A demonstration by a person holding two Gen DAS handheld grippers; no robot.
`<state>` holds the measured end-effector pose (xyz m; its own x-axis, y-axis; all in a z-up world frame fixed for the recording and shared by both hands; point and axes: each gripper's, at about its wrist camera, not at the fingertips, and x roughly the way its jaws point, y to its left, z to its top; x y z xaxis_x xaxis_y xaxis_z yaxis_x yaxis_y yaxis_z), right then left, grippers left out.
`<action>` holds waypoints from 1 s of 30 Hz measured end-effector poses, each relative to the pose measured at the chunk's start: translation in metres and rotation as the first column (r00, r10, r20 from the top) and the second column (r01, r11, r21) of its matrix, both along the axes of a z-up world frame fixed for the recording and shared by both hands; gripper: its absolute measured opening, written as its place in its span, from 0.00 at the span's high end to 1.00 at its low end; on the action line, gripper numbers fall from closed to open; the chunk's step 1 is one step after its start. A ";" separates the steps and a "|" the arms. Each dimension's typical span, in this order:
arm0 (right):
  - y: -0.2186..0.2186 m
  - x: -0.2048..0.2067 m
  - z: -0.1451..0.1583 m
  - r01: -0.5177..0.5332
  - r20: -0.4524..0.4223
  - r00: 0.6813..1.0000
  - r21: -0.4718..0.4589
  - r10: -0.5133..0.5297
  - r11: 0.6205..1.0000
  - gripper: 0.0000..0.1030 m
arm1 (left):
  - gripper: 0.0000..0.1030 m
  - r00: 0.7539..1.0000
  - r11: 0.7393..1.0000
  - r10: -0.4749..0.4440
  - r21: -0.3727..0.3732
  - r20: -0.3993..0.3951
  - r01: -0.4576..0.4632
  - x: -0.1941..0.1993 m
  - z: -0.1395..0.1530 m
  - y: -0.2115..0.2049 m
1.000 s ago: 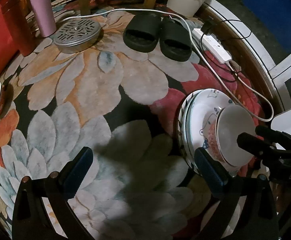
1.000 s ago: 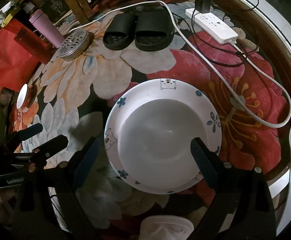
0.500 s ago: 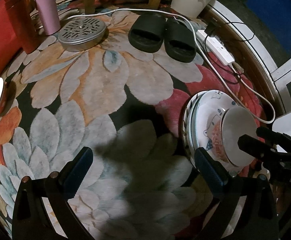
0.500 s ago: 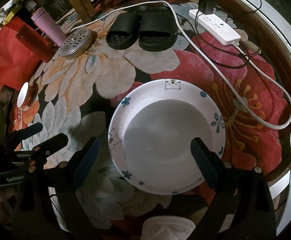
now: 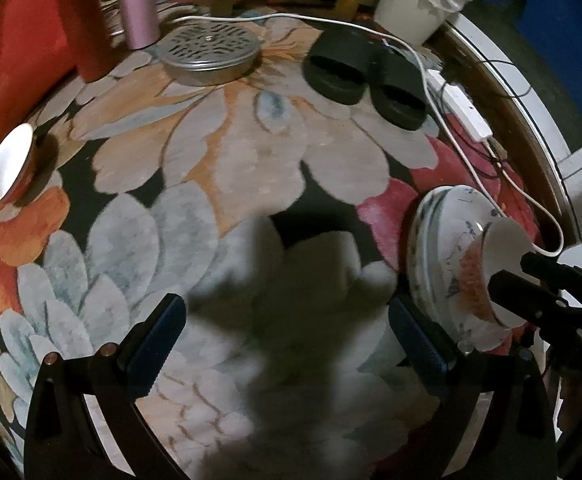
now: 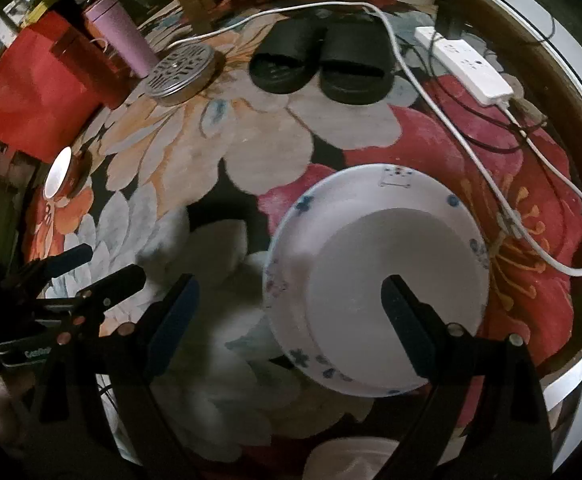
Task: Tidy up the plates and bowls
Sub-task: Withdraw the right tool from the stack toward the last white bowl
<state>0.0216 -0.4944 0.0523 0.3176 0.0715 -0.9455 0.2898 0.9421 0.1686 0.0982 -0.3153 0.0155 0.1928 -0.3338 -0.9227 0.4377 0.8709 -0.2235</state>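
Floral carpet covers the floor, with black slippers [image 6: 323, 68] and a white power strip [image 6: 473, 66] beyond both tongs. Both the left gripper [image 5: 287, 342] and the right gripper [image 6: 291, 312] are released, holding nothing. A red-patterned bowl [image 5: 495, 276] sits nested in the stacked plates [image 6: 375, 280], probably gathered there as the sorting pile, under the right gripper's right finger. Another bowl [image 5: 7, 170] waits far left of the left gripper. How many plates are stacked is hard to tell.

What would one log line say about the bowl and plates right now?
stage: approach | bowl: sits on plates | right hand-held gripper: open, nothing held | left hand-held gripper: open over rug
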 end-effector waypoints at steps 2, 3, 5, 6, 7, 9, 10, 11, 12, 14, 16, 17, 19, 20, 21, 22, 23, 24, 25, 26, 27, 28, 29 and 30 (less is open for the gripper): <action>0.007 0.003 0.000 -0.013 0.001 1.000 -0.001 0.013 1.000 0.10 | 0.01 1.000 1.000 0.014 0.003 -0.002 -0.014 0.002 -0.002 0.009; 0.010 0.005 0.000 -0.022 0.002 1.000 0.000 0.022 1.000 0.10 | 0.01 1.000 1.000 0.023 0.004 -0.004 -0.023 0.003 -0.003 0.015; 0.019 0.010 -0.001 -0.043 0.003 0.999 0.001 0.043 0.999 0.10 | 0.01 0.999 0.999 0.036 0.006 -0.006 -0.036 0.005 -0.005 0.023; 0.023 0.012 -0.001 -0.054 0.004 0.999 0.001 0.054 0.999 0.10 | 0.01 0.999 0.999 0.043 0.008 -0.005 -0.043 0.005 -0.006 0.028; 0.029 0.015 -0.002 -0.068 0.005 0.998 0.001 0.068 0.998 0.10 | 0.01 0.999 0.999 0.052 0.011 -0.005 -0.052 0.006 -0.007 0.033; 0.040 0.019 -0.002 -0.090 0.005 0.996 0.002 0.090 0.996 0.10 | 0.01 0.998 0.998 0.065 0.013 -0.005 -0.065 0.008 -0.008 0.043; 0.046 0.021 -0.003 -0.103 0.006 0.995 0.004 0.103 0.995 0.10 | 0.01 0.997 0.997 0.074 0.015 -0.004 -0.074 0.010 -0.008 0.049; 0.050 0.023 -0.003 -0.114 0.006 0.993 0.005 0.114 0.993 0.10 | 0.01 0.997 0.996 0.082 0.017 -0.003 -0.082 0.011 -0.009 0.054; 0.056 0.025 -0.004 -0.127 0.005 0.992 0.005 0.127 0.992 0.10 | 0.01 0.996 0.996 0.090 0.018 -0.003 -0.089 0.012 -0.010 0.058; 0.067 0.030 -0.006 -0.155 0.002 0.988 0.004 0.155 0.988 0.10 | 0.01 0.994 0.994 0.110 0.019 -0.007 -0.110 0.014 -0.012 0.069; 0.077 0.036 -0.008 -0.183 -0.001 0.983 0.003 0.183 0.983 0.10 | 0.01 0.992 0.991 0.130 0.022 -0.007 -0.129 0.017 -0.014 0.078; 0.081 0.039 -0.009 -0.195 -0.004 0.981 0.003 0.195 0.981 0.10 | 0.01 0.991 0.990 0.137 0.024 -0.008 -0.137 0.018 -0.016 0.083; 0.090 0.045 -0.011 -0.211 -0.011 0.977 0.009 0.212 0.977 0.10 | 0.01 0.988 0.987 0.156 0.027 -0.008 -0.156 0.021 -0.018 0.094; 0.095 0.048 -0.012 -0.224 -0.015 0.974 0.010 0.224 0.975 0.10 | 0.01 0.986 0.986 0.165 0.029 -0.008 -0.164 0.022 -0.019 0.099; 0.099 0.051 -0.013 -0.235 -0.019 0.972 0.011 0.235 0.972 0.10 | 0.01 0.985 0.984 0.174 0.031 -0.009 -0.174 0.023 -0.020 0.104; 0.102 0.053 -0.014 -0.244 -0.020 0.970 0.014 0.244 0.970 0.10 | 0.01 0.983 0.982 0.185 0.032 -0.009 -0.185 0.024 -0.021 0.110; 0.105 0.055 -0.014 -0.253 -0.022 0.967 0.016 0.254 0.967 0.10 | 0.01 0.981 0.981 0.194 0.034 -0.008 -0.193 0.025 -0.022 0.114; 0.110 0.058 -0.015 -0.263 -0.025 0.964 0.018 0.264 0.965 0.10 | 0.01 0.979 0.979 0.202 0.036 -0.008 -0.202 0.026 -0.022 0.119; 0.115 0.061 -0.016 -0.274 -0.027 0.961 0.020 0.274 0.962 0.10 | 0.01 0.977 0.976 0.214 0.036 -0.008 -0.213 0.026 -0.023 0.125; 0.119 0.063 -0.016 -0.282 -0.028 0.959 0.023 0.282 0.959 0.10 | 0.01 0.975 0.974 0.222 0.038 -0.008 -0.222 0.027 -0.024 0.129; 0.125 0.066 -0.017 -0.295 -0.031 0.955 0.026 0.295 0.955 0.10 | 0.01 0.973 0.973 0.229 0.038 -0.008 -0.228 0.028 -0.025 0.133; 0.128 0.068 -0.018 -0.301 -0.033 0.953 0.027 0.302 0.953 0.10 | 0.01 0.972 0.971 0.236 0.038 -0.008 -0.236 0.029 -0.025 0.138; 0.132 0.070 -0.018 -0.310 -0.035 0.950 0.031 0.311 0.950 0.10 | 0.01 0.970 0.969 0.243 0.039 -0.007 -0.243 0.030 -0.026 0.143; 0.136 0.072 -0.019 -0.320 -0.038 0.946 0.035 0.321 0.947 0.10 | 0.01 0.968 0.967 0.251 0.038 -0.006 -0.251 0.031 -0.026 0.148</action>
